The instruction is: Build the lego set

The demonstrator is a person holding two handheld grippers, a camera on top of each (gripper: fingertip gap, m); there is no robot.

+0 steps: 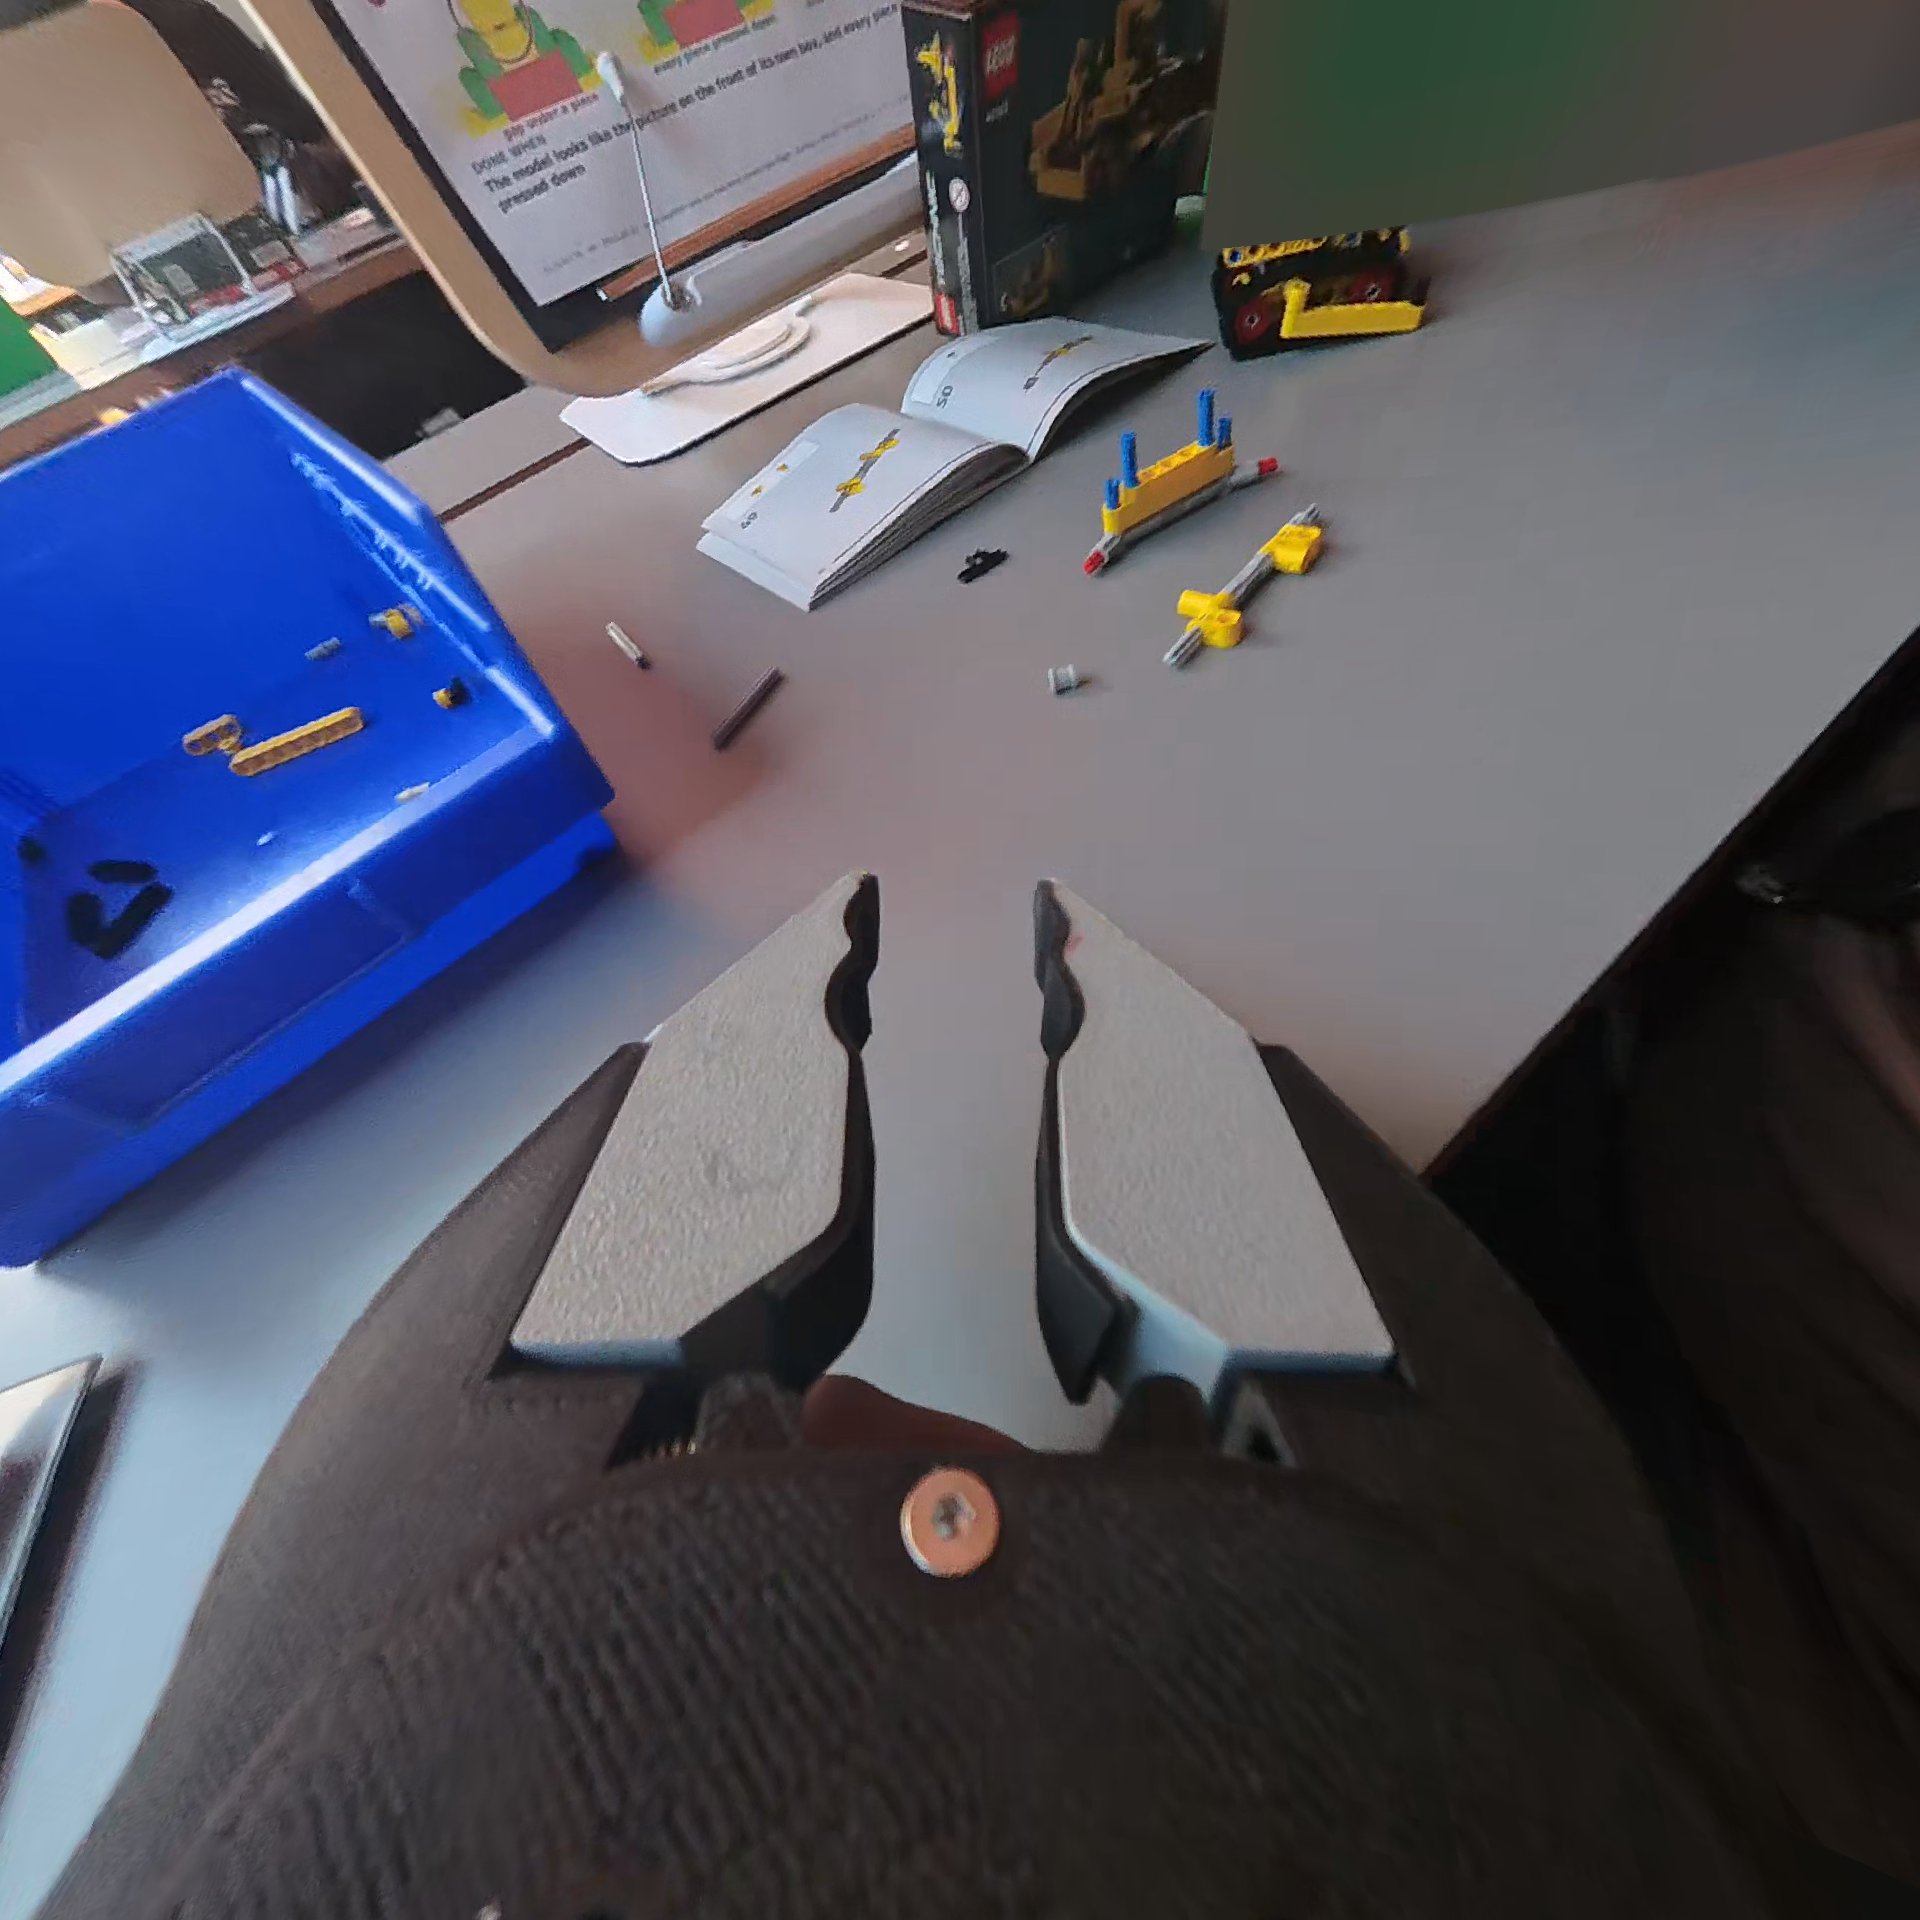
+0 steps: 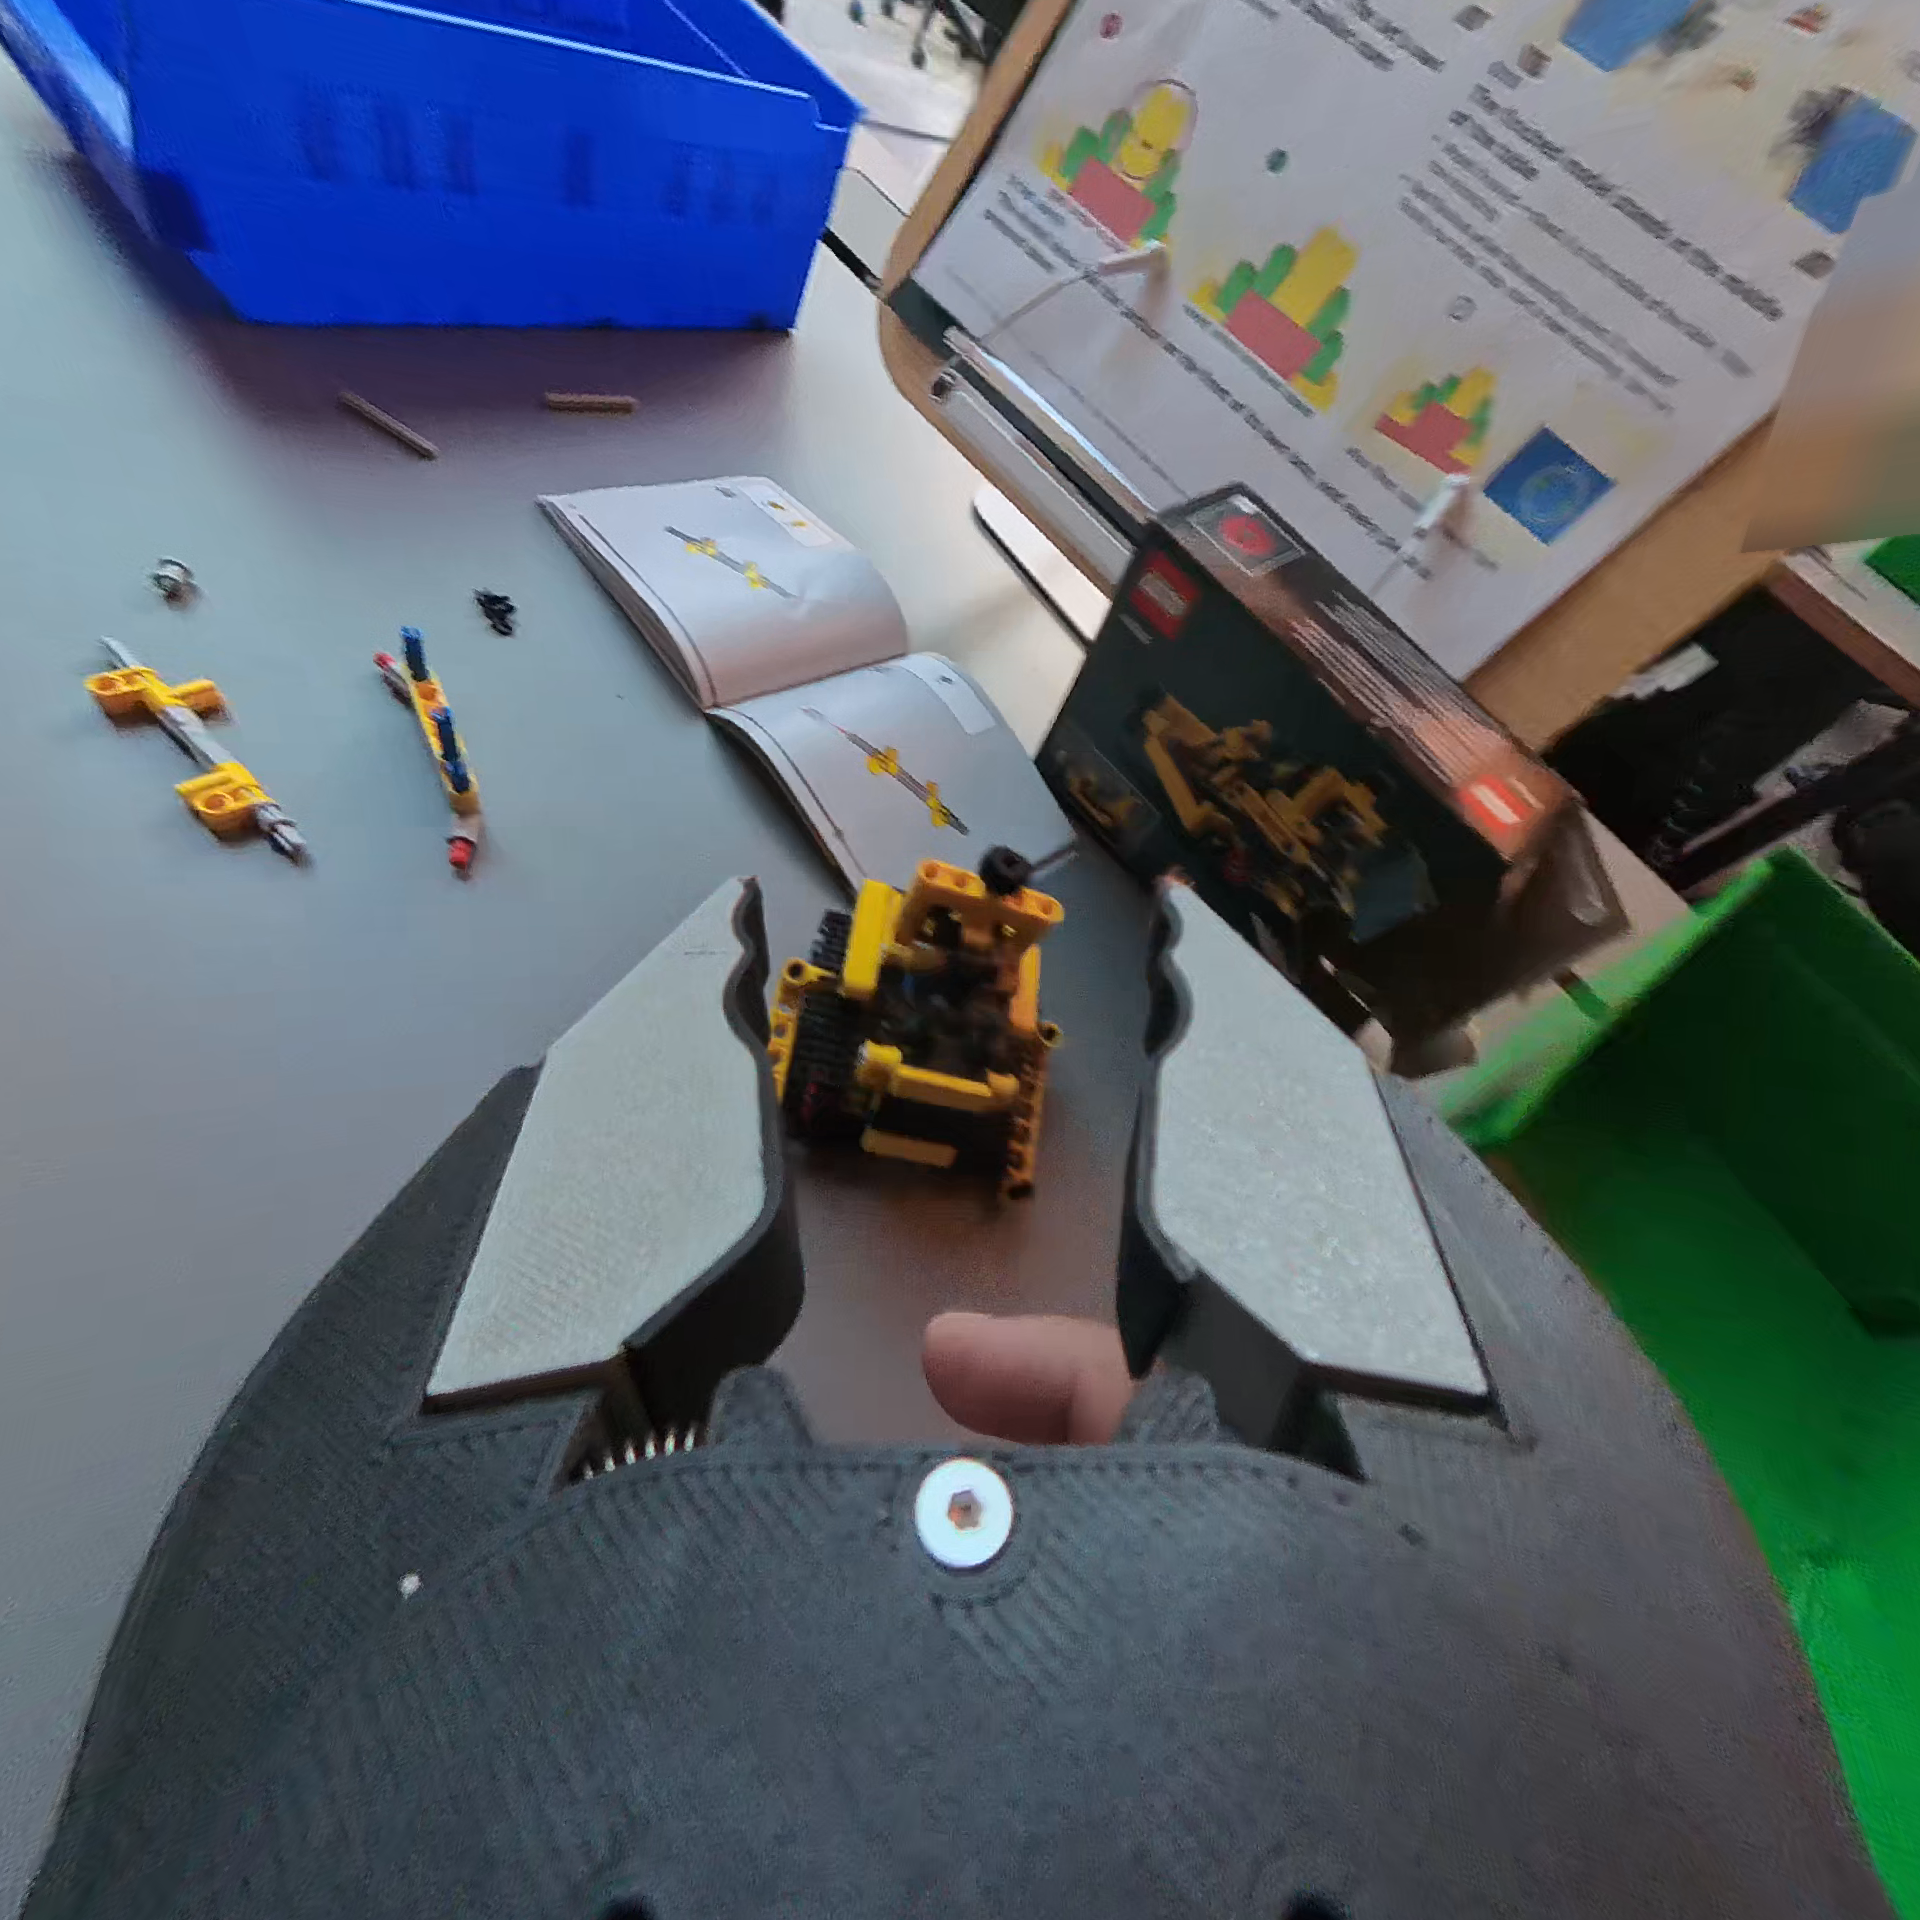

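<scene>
The half-built yellow and black model (image 2: 920,1049) stands on the grey table (image 2: 312,1039), between the spread fingers of the right gripper (image 2: 951,904) — the jaws are wide apart and neither finger touches it. In the left wrist view the same model (image 1: 1320,293) sits far off, near the table's back edge beside the dark set box (image 1: 1060,156). The open instruction booklet (image 2: 790,665) lies just behind the model, with the box upright to its right. Two small sub-assemblies rest on the table well apart from the model: a yellow beam with blue pins (image 1: 1179,488) on a grey axle, and a grey axle with two yellow connectors (image 1: 1242,587). Near them lie a small black piece (image 1: 980,564), a small grey bush (image 1: 1063,681), and two dark loose axles (image 1: 746,709). The left gripper (image 1: 956,894) hovers over bare table with its jaws apart and nothing between them — the blue bin (image 1: 312,935) of loose yellow and black parts sits to its left. A green bin (image 2: 1714,1195) stands at the right gripper's right side.
</scene>
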